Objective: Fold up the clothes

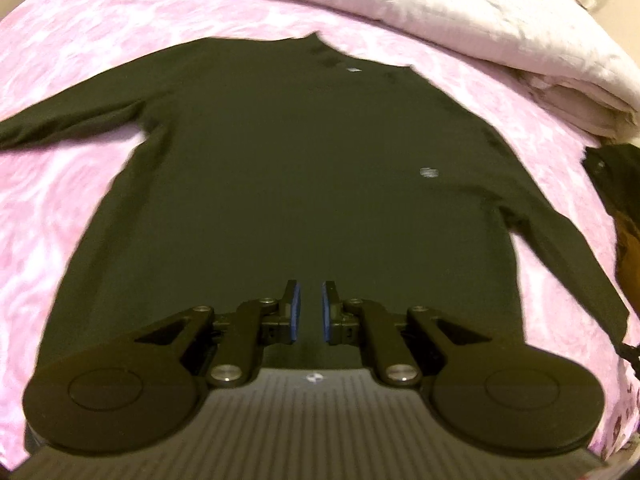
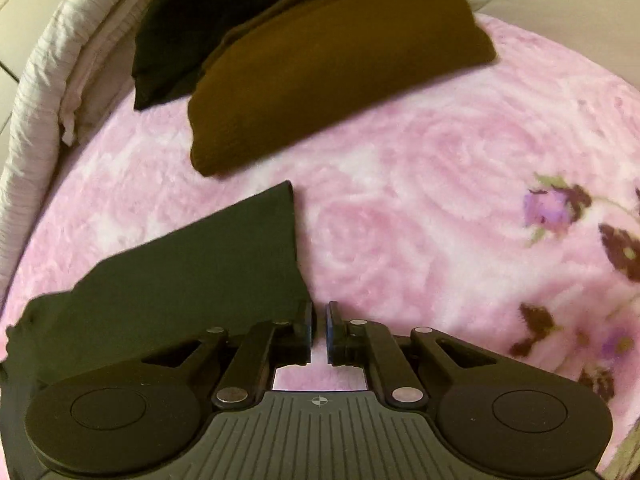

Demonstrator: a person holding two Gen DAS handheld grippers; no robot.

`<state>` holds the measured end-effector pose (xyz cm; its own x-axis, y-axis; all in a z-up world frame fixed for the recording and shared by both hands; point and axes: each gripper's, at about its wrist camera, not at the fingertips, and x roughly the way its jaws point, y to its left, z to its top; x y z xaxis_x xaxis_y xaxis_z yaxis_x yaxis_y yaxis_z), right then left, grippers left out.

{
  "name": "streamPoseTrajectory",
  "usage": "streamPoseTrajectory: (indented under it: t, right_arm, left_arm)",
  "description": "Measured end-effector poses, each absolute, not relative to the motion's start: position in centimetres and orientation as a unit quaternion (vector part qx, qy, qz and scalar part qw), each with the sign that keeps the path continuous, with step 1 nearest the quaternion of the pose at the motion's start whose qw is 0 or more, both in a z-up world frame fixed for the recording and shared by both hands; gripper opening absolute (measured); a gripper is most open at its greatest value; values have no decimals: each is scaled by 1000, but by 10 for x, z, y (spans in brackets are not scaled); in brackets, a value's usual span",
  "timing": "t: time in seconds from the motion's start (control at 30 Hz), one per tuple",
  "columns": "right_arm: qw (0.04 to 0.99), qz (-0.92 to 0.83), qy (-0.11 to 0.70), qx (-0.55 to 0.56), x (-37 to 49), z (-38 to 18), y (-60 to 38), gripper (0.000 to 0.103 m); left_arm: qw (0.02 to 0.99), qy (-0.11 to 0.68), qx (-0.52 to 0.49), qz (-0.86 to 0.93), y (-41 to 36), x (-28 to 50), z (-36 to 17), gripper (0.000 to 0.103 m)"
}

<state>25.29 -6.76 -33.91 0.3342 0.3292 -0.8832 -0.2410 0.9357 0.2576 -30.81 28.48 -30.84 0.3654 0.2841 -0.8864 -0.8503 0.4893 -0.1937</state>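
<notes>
Our dark long-sleeved shirt lies spread flat on the pink bed blanket, collar at twelve o'clock. Both the left gripper and right gripper hold nothing, jaws slightly parted. We'd pinch the sleeve cuff cleanly, then fold inward.

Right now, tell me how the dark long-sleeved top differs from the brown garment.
The dark long-sleeved top is near-black; the brown garment is warm brown. The top lies spread flat with both sleeves out; the brown garment is already folded into a compact stack. The top sits directly ahead of the left tool, while the brown one lies farther off, beyond the right tool. Both rest on the pink floral blanket.
</notes>
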Motion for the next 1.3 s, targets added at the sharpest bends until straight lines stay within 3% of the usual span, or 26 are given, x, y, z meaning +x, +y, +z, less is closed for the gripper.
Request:
streamPoseTrajectory:
  t: [0.07,0.13,0.47,0.6,0.9,1.17,1.23,1.3]
  right_arm:
    - [827,155,540,10,247,-333,-60,18]
    - [828,176,533,-18,220,-321,-39,25]
    - [718,392,575,-37,11,-311,89,25]
    - [689,435,576,-66,-83,-319,154,25]
    - [641,513,559,-118,-270,-335,291,25]
    - [661,476,566,-124,-283,-345,345,25]
    - [667,475,561,-122,-285,-346,360,25]
    - [669,481,552,-129,-285,-343,374,25]
  left_arm:
    - [746,410,-350,391,291,-331,-310,10]
    - [737,400,-363,407,298,-354,-311,13]
    - [703,342,-381,493,390,-499,-310,22]
    - [701,360,-347,508,446,-564,-317,23]
    - [722,511,-37,464,533,-641,-361,26]
    - [705,554,233,376,557,-647,-413,32]
    - [703,568,254,346,561,-646,-423,31]
    - [715,578,216,329,572,-648,-418,4]
